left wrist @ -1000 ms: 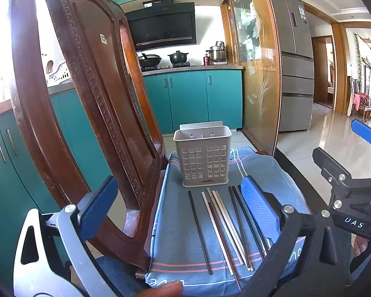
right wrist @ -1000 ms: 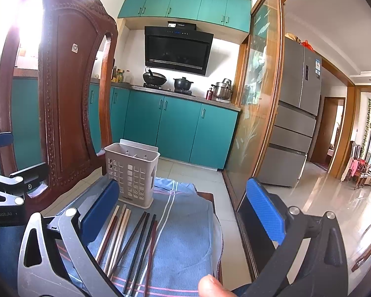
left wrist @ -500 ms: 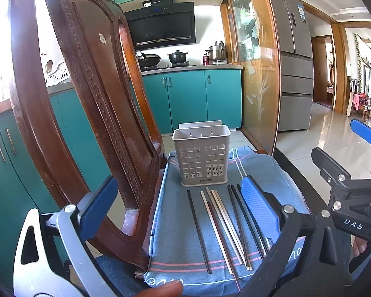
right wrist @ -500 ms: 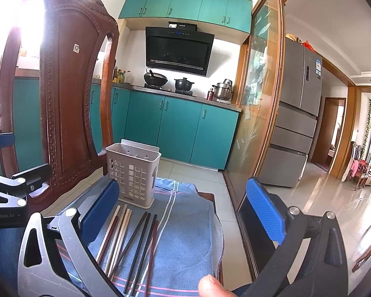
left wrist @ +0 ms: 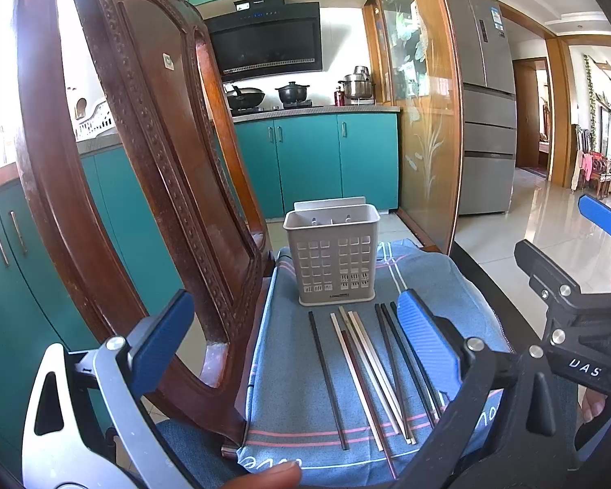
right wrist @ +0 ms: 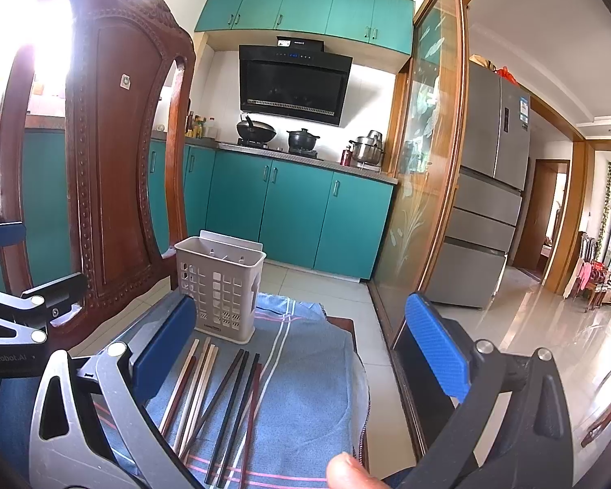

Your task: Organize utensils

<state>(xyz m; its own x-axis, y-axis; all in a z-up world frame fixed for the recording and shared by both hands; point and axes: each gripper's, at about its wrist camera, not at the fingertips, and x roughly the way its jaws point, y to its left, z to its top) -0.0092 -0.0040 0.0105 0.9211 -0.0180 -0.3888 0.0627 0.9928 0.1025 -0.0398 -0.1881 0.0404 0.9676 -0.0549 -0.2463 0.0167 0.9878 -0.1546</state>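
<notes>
Several chopsticks (left wrist: 370, 371) (right wrist: 220, 391), black, pale and dark red, lie side by side on a blue cloth (left wrist: 289, 371) (right wrist: 305, 387) spread over a chair seat. Behind them stands a grey perforated utensil basket (left wrist: 333, 258) (right wrist: 220, 285), upright, with nothing in it that I can see. My left gripper (left wrist: 293, 342) hovers open above the near ends of the chopsticks, holding nothing. Open too, my right gripper (right wrist: 301, 346) hangs to the right over the cloth, nothing between its fingers. In the left wrist view the right gripper (left wrist: 578, 285) shows at the far right.
The carved wooden chair back (left wrist: 142, 187) (right wrist: 114, 163) rises close on the left. Beyond the cloth's right edge the seat drops to a tiled floor (right wrist: 330, 289). Teal cabinets (left wrist: 317, 159), a glass partition (right wrist: 427, 187) and a fridge (right wrist: 489, 212) stand behind.
Both grippers have stayed almost still; the left wrist view has shifted very slightly, so the basket sits a touch higher. Nothing was taken hold of.
</notes>
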